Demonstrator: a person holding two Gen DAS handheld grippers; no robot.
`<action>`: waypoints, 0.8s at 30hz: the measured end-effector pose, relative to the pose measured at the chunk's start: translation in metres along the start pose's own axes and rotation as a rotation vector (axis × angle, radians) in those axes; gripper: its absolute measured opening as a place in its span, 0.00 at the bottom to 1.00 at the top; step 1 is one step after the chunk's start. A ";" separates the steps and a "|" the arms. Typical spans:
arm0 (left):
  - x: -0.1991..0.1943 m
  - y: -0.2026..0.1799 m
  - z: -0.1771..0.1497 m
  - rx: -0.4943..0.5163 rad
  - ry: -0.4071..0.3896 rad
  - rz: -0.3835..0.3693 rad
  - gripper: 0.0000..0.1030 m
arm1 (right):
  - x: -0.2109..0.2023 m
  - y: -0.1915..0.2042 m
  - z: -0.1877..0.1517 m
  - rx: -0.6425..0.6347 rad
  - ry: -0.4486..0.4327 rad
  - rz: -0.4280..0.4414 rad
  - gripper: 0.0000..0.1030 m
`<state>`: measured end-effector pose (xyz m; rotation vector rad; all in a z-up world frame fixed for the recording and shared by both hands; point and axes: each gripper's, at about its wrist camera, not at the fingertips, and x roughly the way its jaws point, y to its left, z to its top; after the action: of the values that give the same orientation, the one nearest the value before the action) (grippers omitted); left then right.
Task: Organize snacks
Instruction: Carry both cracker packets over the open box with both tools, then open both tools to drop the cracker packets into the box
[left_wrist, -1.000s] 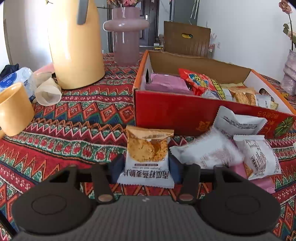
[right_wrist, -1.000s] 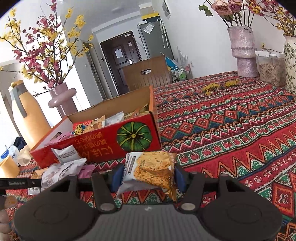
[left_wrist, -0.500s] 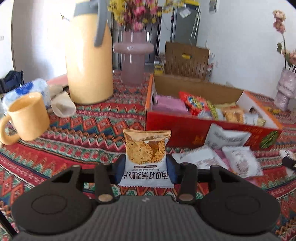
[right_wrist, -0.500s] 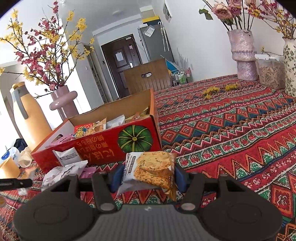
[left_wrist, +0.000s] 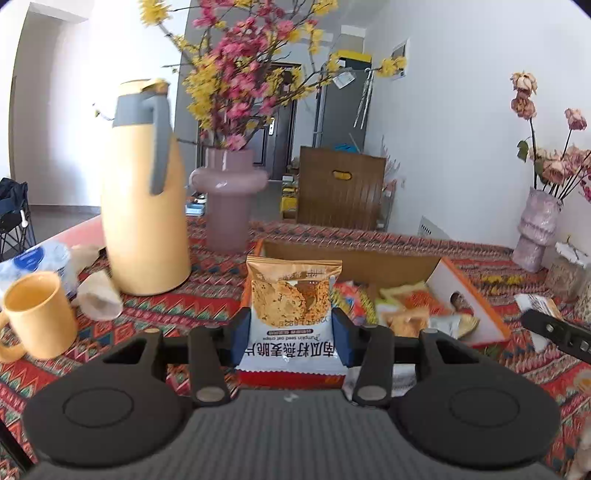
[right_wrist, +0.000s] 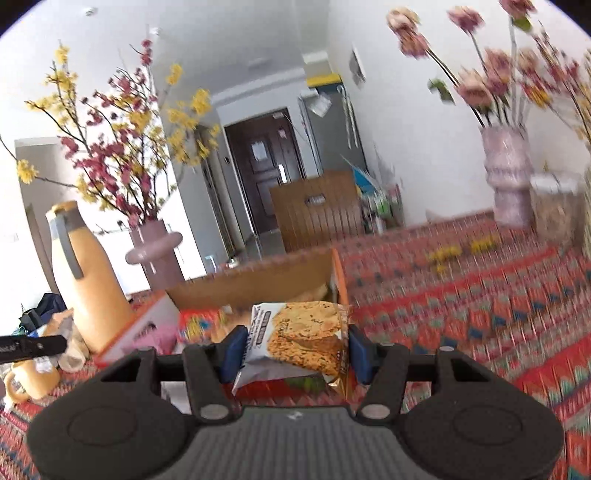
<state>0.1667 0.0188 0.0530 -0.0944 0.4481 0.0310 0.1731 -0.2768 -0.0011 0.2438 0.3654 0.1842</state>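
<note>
two packets held up, box ahead

an oat crisp packet (left_wrist: 291, 306) is clamped upright in the left gripper (left_wrist: 291, 341), and a cookie packet (right_wrist: 301, 338) is pinched, tilted, in the right gripper (right_wrist: 295, 352). both are held above the counter (left_wrist: 177, 306) before the red box (left_wrist: 469, 291). a release over free space in the box is called for next (assorted snack packets already lie inside).

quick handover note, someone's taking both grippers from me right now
Left tool: shut on an oat crisp packet, held upright above the table.
Right tool: shut on a second oat crisp packet, tilted.
Red box: just ahead, open, already holding several snacks.
Left to do: put both packets in the box. Whether loose packets remain on the table can't be seen now.
</note>
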 end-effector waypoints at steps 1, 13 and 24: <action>0.003 -0.003 0.004 0.001 -0.004 0.001 0.45 | 0.004 0.004 0.007 -0.013 -0.011 0.000 0.55; 0.064 -0.012 0.014 -0.016 0.019 0.068 0.45 | 0.091 0.031 0.027 -0.062 0.056 -0.027 0.55; 0.105 -0.012 -0.018 0.006 0.012 0.074 0.46 | 0.111 0.031 -0.001 -0.097 0.132 -0.056 0.56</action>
<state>0.2545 0.0056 -0.0073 -0.0723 0.4639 0.1021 0.2705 -0.2224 -0.0298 0.1261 0.4922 0.1627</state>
